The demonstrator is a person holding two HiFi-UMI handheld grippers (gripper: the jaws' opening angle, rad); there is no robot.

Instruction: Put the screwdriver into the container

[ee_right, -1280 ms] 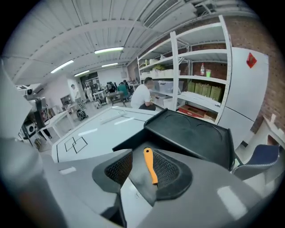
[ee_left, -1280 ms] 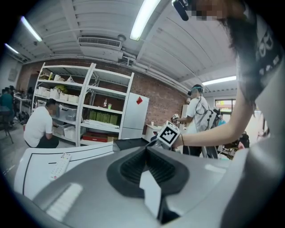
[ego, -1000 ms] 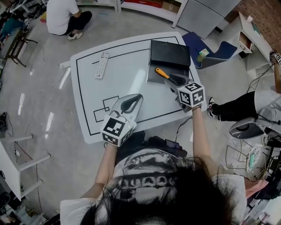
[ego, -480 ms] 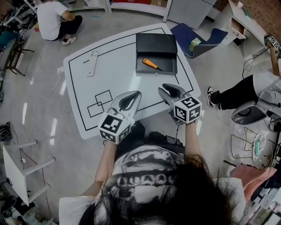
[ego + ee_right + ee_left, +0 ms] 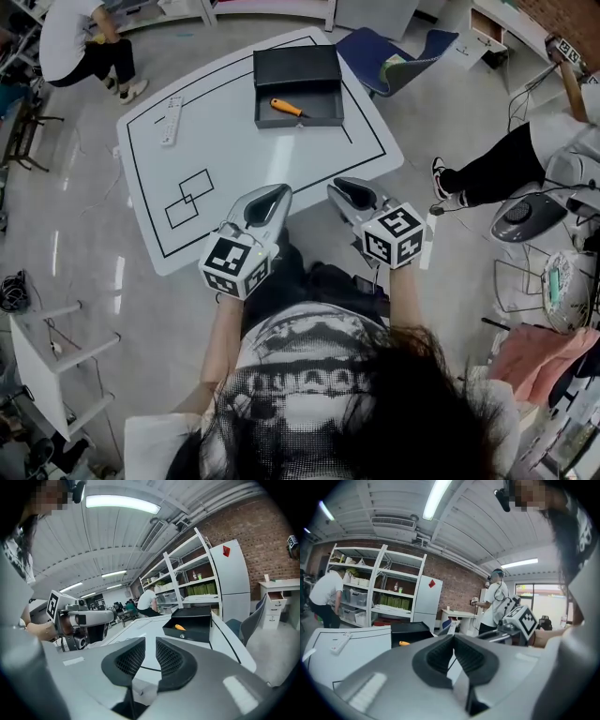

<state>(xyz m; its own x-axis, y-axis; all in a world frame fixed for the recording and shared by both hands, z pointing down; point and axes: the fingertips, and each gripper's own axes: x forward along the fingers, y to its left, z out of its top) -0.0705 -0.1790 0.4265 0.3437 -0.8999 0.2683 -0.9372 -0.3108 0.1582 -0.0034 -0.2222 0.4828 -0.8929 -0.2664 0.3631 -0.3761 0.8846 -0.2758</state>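
Drew right gripper (image 5: pixel 345 190) back from black container (image 5: pixel 300 122) to table's (image 5: pixel 234 141) 6 o'clock edge, beside left gripper (image 5: pixel 270 199), its jaws just narrowed to a slim gap with nothing between. Holds left gripper's jaws together, empty. Left orange-handled screwdriver (image 5: pixel 286 108) lying inside container at table's 12 o'clock.

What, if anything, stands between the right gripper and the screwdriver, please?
Only the low front wall of the container: the screwdriver lies inside it, across bare table. The right gripper has just been closing its jaws, with nothing between them.
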